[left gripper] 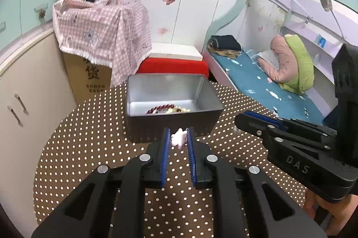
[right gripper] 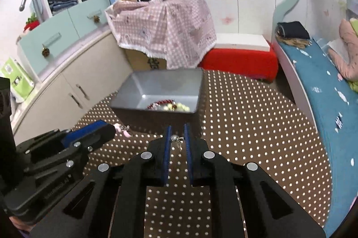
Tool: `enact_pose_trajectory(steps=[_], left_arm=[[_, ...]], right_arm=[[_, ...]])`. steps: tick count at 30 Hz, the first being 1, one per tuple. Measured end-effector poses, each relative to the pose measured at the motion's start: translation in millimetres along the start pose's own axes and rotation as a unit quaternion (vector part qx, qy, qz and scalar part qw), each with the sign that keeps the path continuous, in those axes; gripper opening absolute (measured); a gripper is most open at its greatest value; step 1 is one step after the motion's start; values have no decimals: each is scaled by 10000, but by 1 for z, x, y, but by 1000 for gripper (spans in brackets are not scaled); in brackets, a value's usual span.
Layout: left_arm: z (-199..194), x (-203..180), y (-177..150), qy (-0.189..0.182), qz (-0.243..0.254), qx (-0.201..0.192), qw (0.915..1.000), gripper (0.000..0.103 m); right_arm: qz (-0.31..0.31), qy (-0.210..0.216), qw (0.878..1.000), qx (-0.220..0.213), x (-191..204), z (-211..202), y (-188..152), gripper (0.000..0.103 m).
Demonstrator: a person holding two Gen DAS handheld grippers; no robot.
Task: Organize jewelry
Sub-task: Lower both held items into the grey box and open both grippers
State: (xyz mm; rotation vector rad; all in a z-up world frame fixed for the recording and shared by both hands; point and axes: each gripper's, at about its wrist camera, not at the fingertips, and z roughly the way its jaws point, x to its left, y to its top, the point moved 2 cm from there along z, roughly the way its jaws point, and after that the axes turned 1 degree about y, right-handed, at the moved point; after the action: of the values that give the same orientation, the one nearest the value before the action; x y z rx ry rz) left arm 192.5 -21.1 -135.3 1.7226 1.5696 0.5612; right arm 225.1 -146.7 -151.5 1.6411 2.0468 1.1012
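Note:
A grey metal tin (left gripper: 208, 101) stands open on the round dotted table (left gripper: 89, 148); it also shows in the right wrist view (right gripper: 143, 85). Inside lie a red bead bracelet (left gripper: 160, 108) and pale beads (right gripper: 179, 107). My left gripper (left gripper: 178, 137) is shut on a pale pink flower-shaped jewelry piece (left gripper: 178, 137), just in front of the tin's near wall. My right gripper (right gripper: 177, 139) is shut on a small silver earring (right gripper: 176, 139), also in front of the tin. The right gripper's body shows in the left wrist view (left gripper: 257, 126).
A cardboard box under a pink checked cloth (left gripper: 100, 25) stands behind the table. A red stool with a white box (left gripper: 174, 58) is beside it. A bed with a blue cover (left gripper: 268, 85) is to the right, cabinets (right gripper: 73, 85) to the left.

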Motion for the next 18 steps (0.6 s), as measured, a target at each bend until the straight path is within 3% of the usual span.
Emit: enact_pose_trajectory(steps=[9, 18], left_arm=[[-17, -4, 23, 94, 225, -335, 9991, 14], [-13, 4, 62, 55, 263, -453, 9986, 14]], right_arm=[[-23, 64, 9998, -208, 8, -12, 24, 13], [224, 232, 9992, -237, 5, 0, 53, 13]])
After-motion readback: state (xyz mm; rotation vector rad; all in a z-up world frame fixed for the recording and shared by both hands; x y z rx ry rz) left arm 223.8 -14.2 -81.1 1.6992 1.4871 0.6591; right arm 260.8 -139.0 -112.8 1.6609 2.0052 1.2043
